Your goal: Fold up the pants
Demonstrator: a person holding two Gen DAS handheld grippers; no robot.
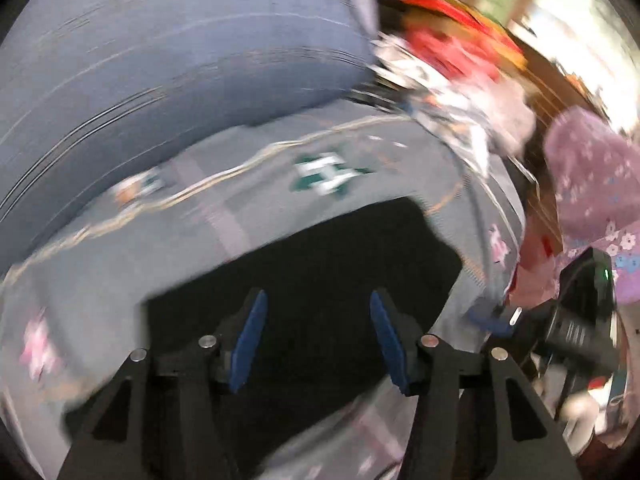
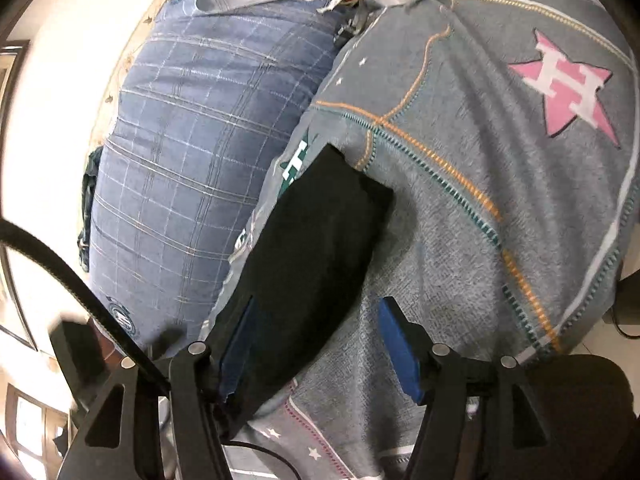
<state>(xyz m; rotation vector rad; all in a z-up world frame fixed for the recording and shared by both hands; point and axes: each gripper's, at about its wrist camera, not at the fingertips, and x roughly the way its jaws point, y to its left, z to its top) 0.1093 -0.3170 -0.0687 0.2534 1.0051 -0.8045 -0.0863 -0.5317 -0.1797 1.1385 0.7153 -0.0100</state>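
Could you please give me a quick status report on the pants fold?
Left gripper open, over black pants. Right gripper open, nothing held. Pants lie as a compact bundle on grey blanket. Blue plaid pillow alongside, not obstructing.

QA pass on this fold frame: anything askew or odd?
Nothing damaged. The folded black pants lie diagonally on the grey star-patterned blanket, one edge near the blue plaid pillow. The left wrist view is motion-blurred.

Bed covered by grey blanket (image 2: 460, 240) with orange and teal stitch lines, pink star patch (image 2: 568, 92). Blue plaid pillow (image 2: 192, 152) beside it, against cream wall (image 2: 60, 100). Dark-framed window (image 2: 28, 416) low left. Bright daylight at upper right of the left wrist view, blurred.
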